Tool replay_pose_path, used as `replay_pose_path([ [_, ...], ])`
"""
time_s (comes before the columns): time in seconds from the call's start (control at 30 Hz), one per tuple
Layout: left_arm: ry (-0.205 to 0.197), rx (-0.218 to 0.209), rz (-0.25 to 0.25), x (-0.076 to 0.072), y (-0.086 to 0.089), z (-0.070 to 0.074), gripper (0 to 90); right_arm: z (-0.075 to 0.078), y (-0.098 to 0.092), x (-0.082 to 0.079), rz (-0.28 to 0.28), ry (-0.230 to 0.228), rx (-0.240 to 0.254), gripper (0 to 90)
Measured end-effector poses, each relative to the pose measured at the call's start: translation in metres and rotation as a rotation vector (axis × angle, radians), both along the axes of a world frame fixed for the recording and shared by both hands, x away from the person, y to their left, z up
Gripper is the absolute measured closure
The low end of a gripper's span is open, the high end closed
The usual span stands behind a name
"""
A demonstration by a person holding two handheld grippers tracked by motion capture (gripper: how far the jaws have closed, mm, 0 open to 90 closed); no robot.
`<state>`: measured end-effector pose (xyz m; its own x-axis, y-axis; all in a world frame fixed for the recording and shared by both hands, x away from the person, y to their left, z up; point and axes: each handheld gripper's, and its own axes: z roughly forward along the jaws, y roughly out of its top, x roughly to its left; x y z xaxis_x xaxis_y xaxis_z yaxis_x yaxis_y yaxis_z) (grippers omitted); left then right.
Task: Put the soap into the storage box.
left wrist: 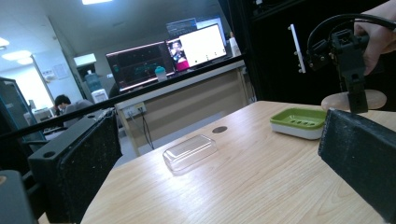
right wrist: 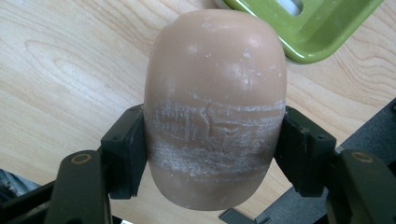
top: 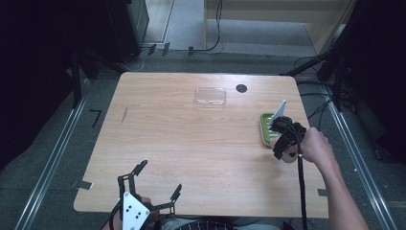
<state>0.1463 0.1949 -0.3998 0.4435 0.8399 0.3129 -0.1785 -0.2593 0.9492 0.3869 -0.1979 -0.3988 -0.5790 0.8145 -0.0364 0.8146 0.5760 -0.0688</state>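
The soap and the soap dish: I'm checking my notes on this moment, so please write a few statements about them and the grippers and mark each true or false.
1. The right gripper is shut on the bar of soap. True.
2. The bar of soap lies in the green soap dish. False: it is held in the gripper, beside the dish and outside it.
3. The left gripper holds the clear plastic lid. False: its jaws stand open with nothing between them, near the table's front edge, and the lid lies far off at the back.
4. The bar of soap carries a whitish, scuffed band where the jaws clamp it. True.
5. The clear plastic lid covers the green soap dish. False: the two lie apart on the table.
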Motion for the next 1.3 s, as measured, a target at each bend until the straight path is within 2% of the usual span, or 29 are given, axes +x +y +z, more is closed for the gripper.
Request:
replay_pose_path([
  [0.93,0.000,-0.002,0.005,-0.001,0.001,0.000,0.0,0.004,0.003,0.025,0.006,-0.038,0.035,33.8],
  [1.3,-0.002,-0.004,0.012,-0.002,0.003,0.000,0.0,0.005,0.001,0.035,-0.027,-0.059,0.053,33.8],
])
